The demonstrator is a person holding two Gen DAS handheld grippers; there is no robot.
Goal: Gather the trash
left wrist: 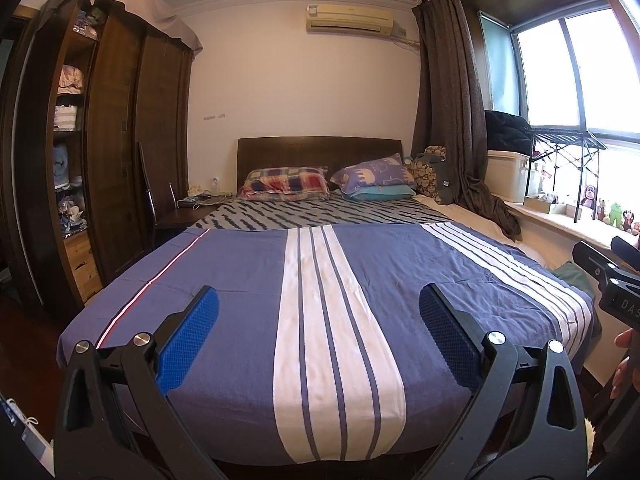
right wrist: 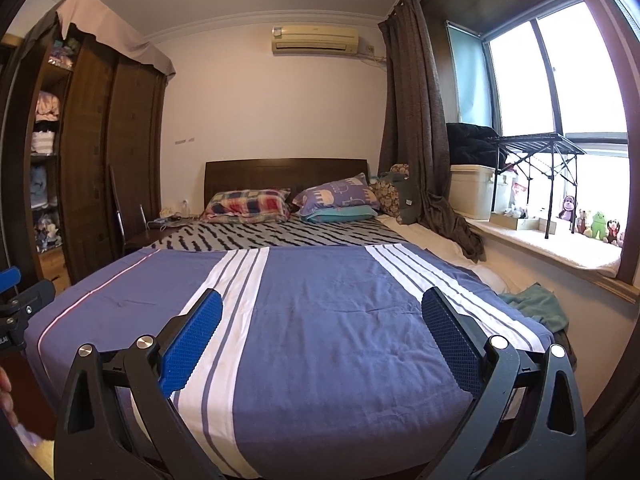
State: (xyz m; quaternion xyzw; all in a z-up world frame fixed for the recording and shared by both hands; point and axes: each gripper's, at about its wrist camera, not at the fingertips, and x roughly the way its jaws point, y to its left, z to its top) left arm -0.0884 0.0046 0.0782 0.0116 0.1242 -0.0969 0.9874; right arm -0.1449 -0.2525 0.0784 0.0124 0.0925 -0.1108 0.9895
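**A:** Since both tongs are spread wide with nothing between the blue pads — left tongs (left wrist: pixel 319 334), right tongs (right wrist: pixel 322 336) — where's the trash?

**B:** Can't spot any yet. Both are held level, side by side, at the foot of the bed (left wrist: pixel 240 280), aimed at the headboard. The blue striped quilt (right wrist: pixel 320 320) looks bare.

**A:** That green cloth (right wrist: pixel 538 306) by the far edge?

**B:** Looks like fabric, not litter. The nightstand (left wrist: pixel 192 210) clutter is too small to tell. My guess: scraps will be light and crushable — pinch mid-body.

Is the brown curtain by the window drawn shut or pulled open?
Pulled open. The curtain hangs bunched at the left of the window, whose panes show bare.
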